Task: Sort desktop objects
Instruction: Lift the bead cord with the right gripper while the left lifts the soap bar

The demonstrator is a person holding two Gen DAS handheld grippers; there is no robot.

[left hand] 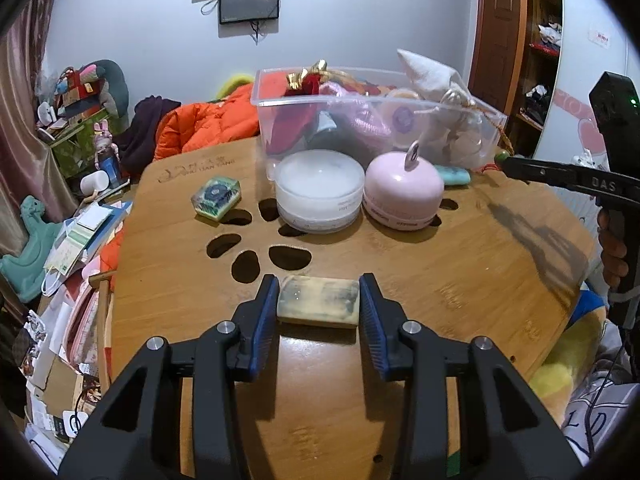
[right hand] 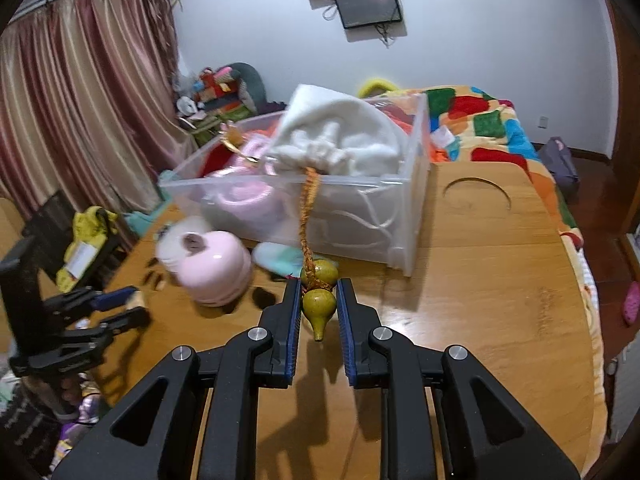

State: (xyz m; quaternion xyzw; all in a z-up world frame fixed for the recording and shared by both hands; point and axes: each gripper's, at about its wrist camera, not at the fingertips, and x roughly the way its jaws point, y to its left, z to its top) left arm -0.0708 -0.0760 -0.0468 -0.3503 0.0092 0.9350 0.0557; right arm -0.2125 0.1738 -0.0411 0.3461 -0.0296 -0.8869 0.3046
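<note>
My left gripper is shut on a yellowish marbled block, held just above the wooden table. My right gripper is shut on a green gourd pendant whose orange cord runs up to the clear plastic bin. The bin holds a white pouch and pink and red items. A white round container, a pink round device and a green hexagonal box stand on the table.
A teal item lies by the bin. The table has paw-shaped cut-outs and a round recess. Clutter lies left of the table. A colourful quilt lies beyond the table.
</note>
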